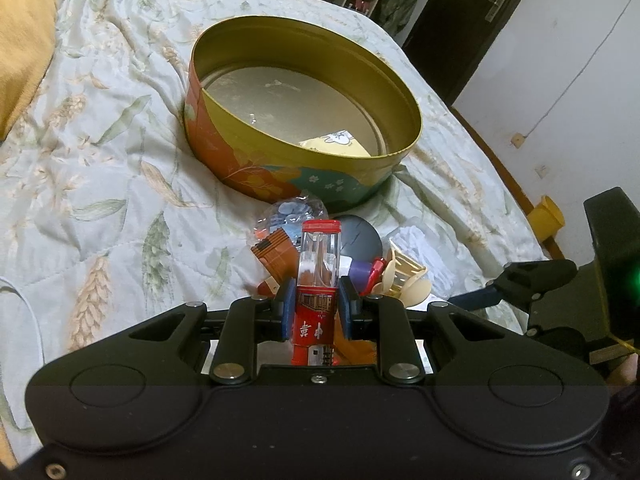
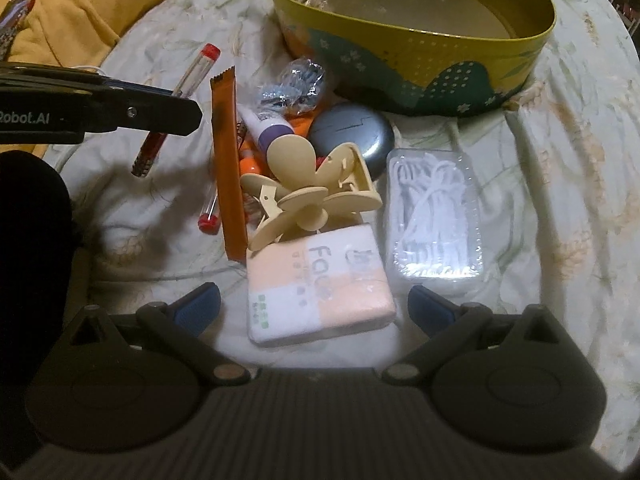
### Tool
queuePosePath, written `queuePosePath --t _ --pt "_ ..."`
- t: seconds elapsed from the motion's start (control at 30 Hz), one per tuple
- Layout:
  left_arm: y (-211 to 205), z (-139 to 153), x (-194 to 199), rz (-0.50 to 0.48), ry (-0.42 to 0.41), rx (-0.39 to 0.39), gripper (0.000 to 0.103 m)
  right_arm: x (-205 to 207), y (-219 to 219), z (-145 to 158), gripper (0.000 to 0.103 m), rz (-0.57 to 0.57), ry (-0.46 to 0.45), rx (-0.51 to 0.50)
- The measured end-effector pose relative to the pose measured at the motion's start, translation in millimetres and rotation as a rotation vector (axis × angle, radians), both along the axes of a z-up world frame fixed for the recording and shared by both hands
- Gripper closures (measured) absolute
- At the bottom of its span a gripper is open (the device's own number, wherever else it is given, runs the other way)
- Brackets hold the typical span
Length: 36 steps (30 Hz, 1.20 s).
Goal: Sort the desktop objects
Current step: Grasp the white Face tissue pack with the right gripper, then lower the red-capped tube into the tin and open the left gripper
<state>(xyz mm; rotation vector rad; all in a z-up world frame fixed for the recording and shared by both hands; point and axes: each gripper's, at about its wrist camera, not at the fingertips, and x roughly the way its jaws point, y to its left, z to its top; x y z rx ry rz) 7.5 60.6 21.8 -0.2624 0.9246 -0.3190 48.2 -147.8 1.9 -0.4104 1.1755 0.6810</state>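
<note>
My left gripper point(image 1: 316, 300) is shut on a clear tube point(image 1: 318, 280) with a red cap and red label, held upright over a heap of small items. From the right wrist view the same tube point(image 2: 192, 76) slants through the left gripper point(image 2: 160, 112). My right gripper point(image 2: 314, 300) is open, its blue pads on either side of a pink and white tissue pack point(image 2: 320, 284) without touching it. Behind the pack lie a beige flower-shaped clip point(image 2: 304, 196), a clear box of floss picks point(image 2: 434, 216), a grey round case point(image 2: 352, 136) and an orange sachet point(image 2: 228, 168). The round tin point(image 1: 304, 176) stands open behind the heap.
A yellow packet point(image 1: 336, 146) lies in the tin. A second red-capped tube point(image 2: 209, 216), a purple-banded tube point(image 2: 268, 128) and a crinkled clear bag point(image 2: 296, 84) are in the heap. Yellow cloth point(image 2: 80, 8) covers the far left of the quilted bed point(image 1: 120, 160).
</note>
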Motion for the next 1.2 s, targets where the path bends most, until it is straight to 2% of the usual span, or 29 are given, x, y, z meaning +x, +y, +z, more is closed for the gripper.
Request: queuePosePath --t 0.03,0.07,0.1,0.3,0.53,0.83,1.2 --pt "0 0 0 0.001 0.002 0.004 0.082 -1 0 0 0.010 -0.002 0.001 -0.001" --pt "-1 -1 1 0.001 0.003 0.009 0.082 0 0 -1 0.023 -0.002 0.003 -0.003" --pt "-1 -1 1 0.001 0.003 0.013 0.082 -1 -1 -1 0.028 -0.005 0.006 -0.007" --pt "-4 -2 1 0.013 0.008 0.043 0.082 -2 -12 12 0.029 -0.033 -0.003 0.053" --pt "-5 -2 1 0.011 0.009 0.057 0.082 1 -36 39 0.030 -0.136 -0.023 0.174" --pt "-5 -2 1 0.012 0.012 0.054 0.082 -1 -58 62 0.030 -0.246 -0.065 0.282" --pt "-1 7 1 0.034 0.012 0.048 0.082 16 -88 51 0.030 -0.433 -0.070 0.389"
